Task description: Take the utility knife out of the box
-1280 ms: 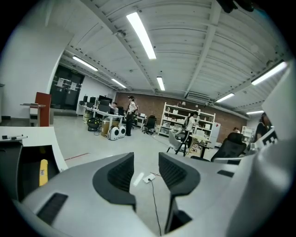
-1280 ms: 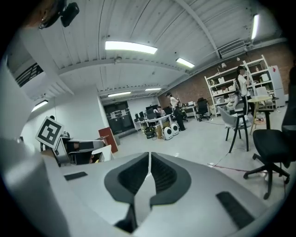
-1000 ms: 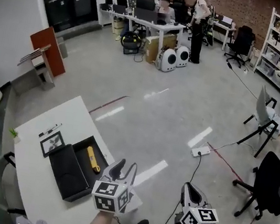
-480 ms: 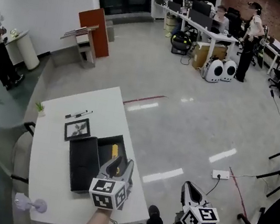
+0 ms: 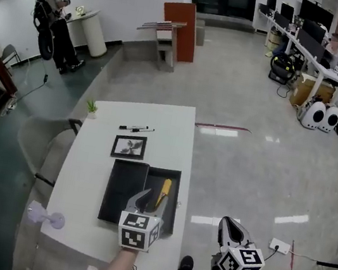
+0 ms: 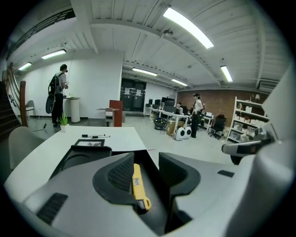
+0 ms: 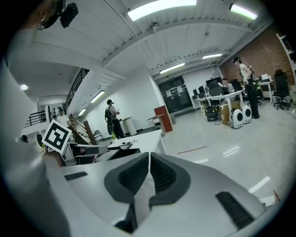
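Observation:
A yellow utility knife (image 5: 163, 193) lies in the right half of an open black box (image 5: 124, 188) on the white table (image 5: 92, 170). The box's lid is folded out to the left. My left gripper (image 5: 149, 202) hovers just above the near end of the box, open, with nothing between its fingers. In the left gripper view the knife (image 6: 137, 183) shows through the gap of the left gripper (image 6: 145, 159), lying lengthwise ahead and below. My right gripper (image 5: 228, 228) hangs over the floor to the right of the table. In its own view the right gripper (image 7: 149, 159) is shut and empty.
Beyond the box lie a framed picture (image 5: 129, 146), two markers (image 5: 133, 128) and a small plant (image 5: 91, 107). A purple object (image 5: 46, 215) rests at the table's near left corner. A grey chair (image 5: 42, 145) stands at the left. A power strip (image 5: 279, 246) lies on the floor.
The head view has swung round, so the table now lies straight ahead. My left gripper now sits over the box's near end, in line with the knife. The right gripper stays shut beside the table.

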`<state>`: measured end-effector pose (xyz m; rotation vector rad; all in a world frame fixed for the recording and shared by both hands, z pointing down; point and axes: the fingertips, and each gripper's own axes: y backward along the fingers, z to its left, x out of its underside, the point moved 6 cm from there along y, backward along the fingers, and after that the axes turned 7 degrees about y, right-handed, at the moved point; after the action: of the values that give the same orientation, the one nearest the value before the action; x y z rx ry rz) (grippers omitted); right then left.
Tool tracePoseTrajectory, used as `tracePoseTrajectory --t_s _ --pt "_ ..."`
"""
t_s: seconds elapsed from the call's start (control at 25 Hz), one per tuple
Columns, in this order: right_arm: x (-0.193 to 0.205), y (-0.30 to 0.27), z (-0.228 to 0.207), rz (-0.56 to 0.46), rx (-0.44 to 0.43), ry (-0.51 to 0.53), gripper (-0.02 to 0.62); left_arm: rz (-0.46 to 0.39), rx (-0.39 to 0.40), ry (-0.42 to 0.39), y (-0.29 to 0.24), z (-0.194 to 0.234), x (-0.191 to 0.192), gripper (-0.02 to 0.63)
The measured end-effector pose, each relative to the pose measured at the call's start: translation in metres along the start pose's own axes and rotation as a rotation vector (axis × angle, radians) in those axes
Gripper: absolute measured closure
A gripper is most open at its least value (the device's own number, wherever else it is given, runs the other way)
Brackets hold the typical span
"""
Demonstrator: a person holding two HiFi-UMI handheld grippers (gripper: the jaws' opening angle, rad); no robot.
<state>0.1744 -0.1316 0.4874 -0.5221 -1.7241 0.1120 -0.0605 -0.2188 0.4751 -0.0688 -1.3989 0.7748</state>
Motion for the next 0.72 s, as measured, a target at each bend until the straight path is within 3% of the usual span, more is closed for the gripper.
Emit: tracePoseTrajectory --t_s 0.36,0.72 --pt "-0.004 -0.045 -0.006 0.051 -0.130 0.013 0.594 0.085 -0.107 -0.003 -0.015 0.010 0.011 0.457" --pt "0.001 -0.068 -0.007 0.090 -0.200 0.013 0.594 0.157 -0.146 -0.004 -0.037 0.014 0.026 0.454"
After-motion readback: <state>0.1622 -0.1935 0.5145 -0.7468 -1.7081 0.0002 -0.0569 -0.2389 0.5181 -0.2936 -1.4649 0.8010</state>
